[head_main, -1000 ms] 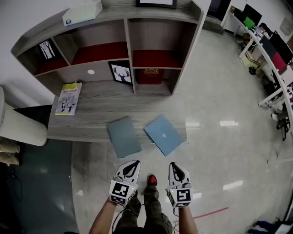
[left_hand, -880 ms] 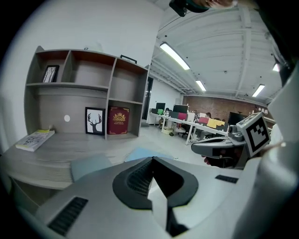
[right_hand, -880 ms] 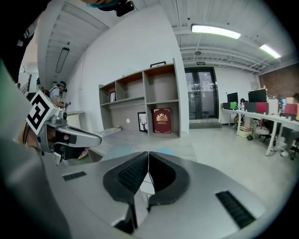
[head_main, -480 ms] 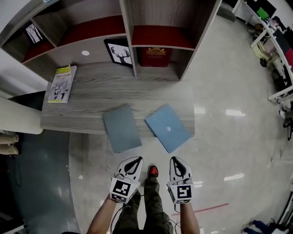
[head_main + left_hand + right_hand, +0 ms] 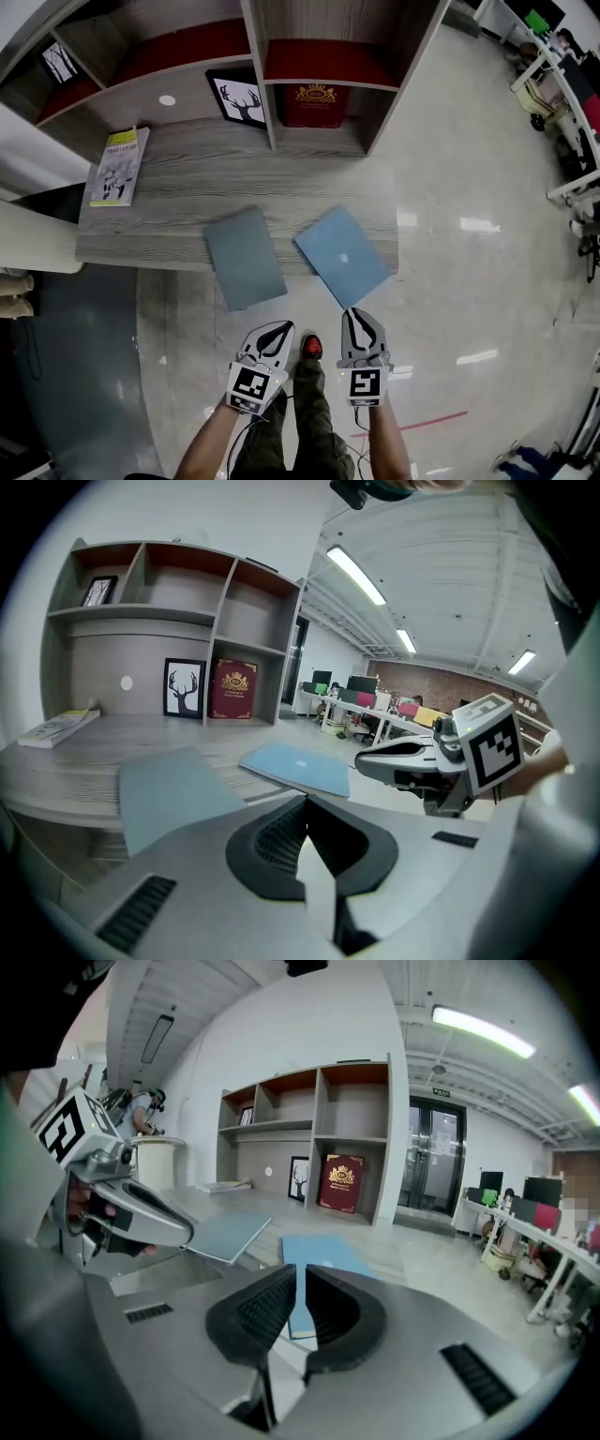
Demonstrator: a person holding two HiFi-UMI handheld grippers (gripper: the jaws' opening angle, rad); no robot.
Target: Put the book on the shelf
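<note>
Grey jaws of the left gripper [image 5: 277,330] and the right gripper [image 5: 359,317] are both clenched on nothing, side by side above the floor. Just ahead, the left blue book [image 5: 246,257] and the right blue book [image 5: 342,255] lie flat on the wooden desk [image 5: 187,183], overhanging its front edge. Beyond them stands the shelf [image 5: 255,56].

Ahead of the left gripper [image 5: 277,330] and right gripper [image 5: 357,319], the desk [image 5: 169,187] is matt grey wood grain, and the left book [image 5: 246,257] and right book [image 5: 342,255] have smooth, dull blue covers. The floor [image 5: 450,281] under the grippers is glossy, mirroring lights.
</note>
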